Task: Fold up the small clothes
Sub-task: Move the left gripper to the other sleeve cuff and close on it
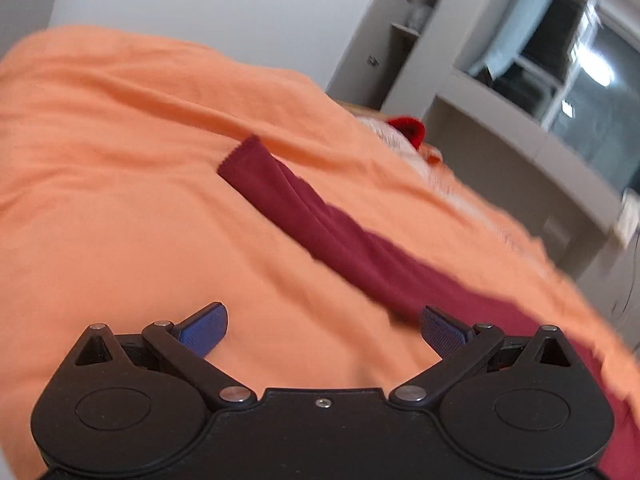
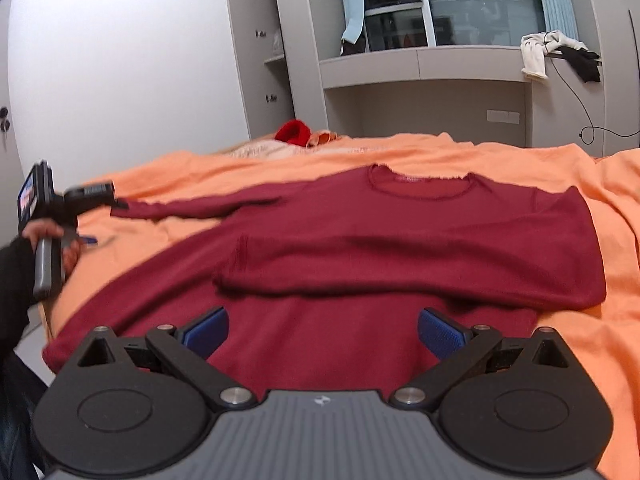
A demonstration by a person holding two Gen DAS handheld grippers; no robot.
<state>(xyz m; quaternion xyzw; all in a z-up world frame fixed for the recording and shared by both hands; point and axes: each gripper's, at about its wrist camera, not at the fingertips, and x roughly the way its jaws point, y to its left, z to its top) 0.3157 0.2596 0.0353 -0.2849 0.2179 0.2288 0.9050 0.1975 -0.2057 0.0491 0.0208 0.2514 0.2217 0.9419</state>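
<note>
Lying flat: maroon sweater (image 2: pixel 360 240) on orange sheet (image 2: pixel 520 160), neck at 12 o'clock | right gripper (image 2: pixel 323 334) released, empty | left gripper (image 1: pixel 323 330) released, empty

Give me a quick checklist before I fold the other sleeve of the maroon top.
1. Right tongs open, nothing between them: ok.
2. Left tongs open and empty: ok.
3. One sleeve already folded across the dark red long-sleeved knit top: ok.
4. Other sleeve still stretched out flat on the orange bedsheet: not ok, needs folding.
5. Left tongs near that sleeve's cuff: ok.
6. Hem lying flat: cannot tell, the tongs hide it.
</note>
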